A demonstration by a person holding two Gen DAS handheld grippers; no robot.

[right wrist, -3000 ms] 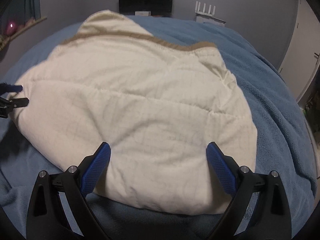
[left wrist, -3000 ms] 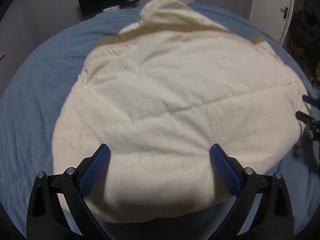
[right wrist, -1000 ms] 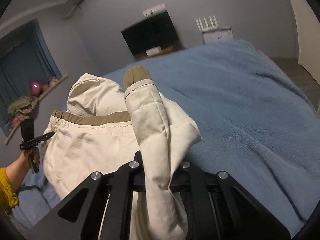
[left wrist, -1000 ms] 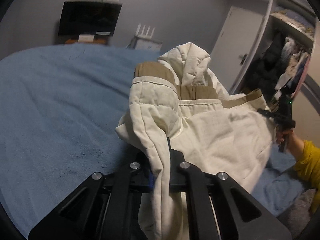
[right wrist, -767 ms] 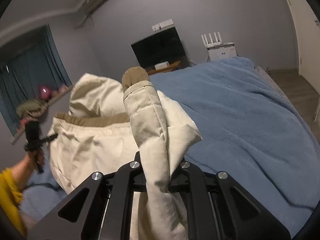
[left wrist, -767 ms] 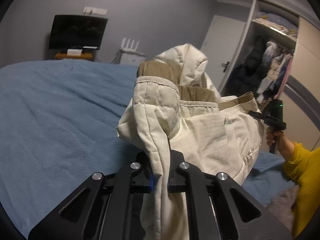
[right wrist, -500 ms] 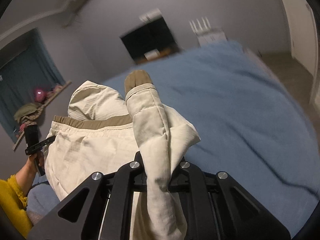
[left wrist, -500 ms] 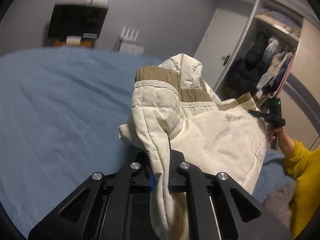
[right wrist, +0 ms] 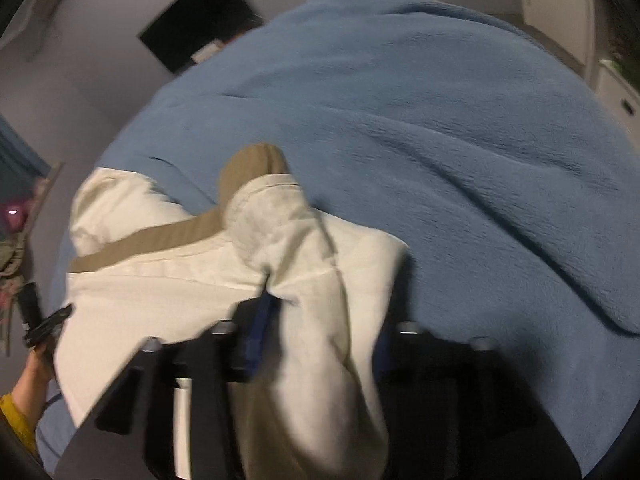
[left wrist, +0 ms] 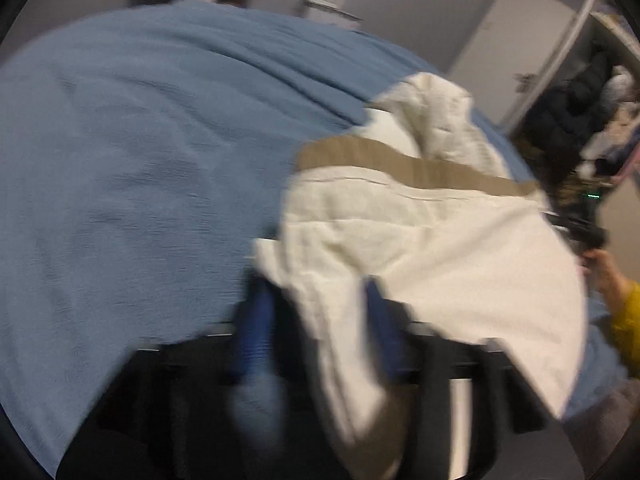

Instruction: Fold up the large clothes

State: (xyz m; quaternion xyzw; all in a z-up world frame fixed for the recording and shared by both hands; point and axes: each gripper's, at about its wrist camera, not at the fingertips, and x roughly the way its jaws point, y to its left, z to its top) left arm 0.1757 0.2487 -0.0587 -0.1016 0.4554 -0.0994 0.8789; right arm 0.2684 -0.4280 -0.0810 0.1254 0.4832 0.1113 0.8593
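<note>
The cream quilted padded jacket with a tan band (left wrist: 420, 216) is soft and puffy, and we judge it light for its size but bulky: it sags and slides where nothing supports it, and the smooth shell can slip between pads. We think the best places to take hold are the thick stitched edges and corners, near the tan band, where the fabric bunches and gives the pads something to bite (a flat middle panel would only pull up in a tent).

The jacket lies on the blue fleece blanket of the bed (left wrist: 132, 168), doubled over on itself, with its rounded hood end farthest from us.

In the left wrist view one folded corner lies between the blue pads of the left tongs (left wrist: 316, 320). These tongs have just been opening, and the pads now stand apart from the cloth, so they hold nothing. In the right wrist view the other corner (right wrist: 304, 280) drapes between the pads of the right tongs (right wrist: 320, 340), which have also just been opening. The picture is blurred, but there too the pads seem free of the fabric.
</note>
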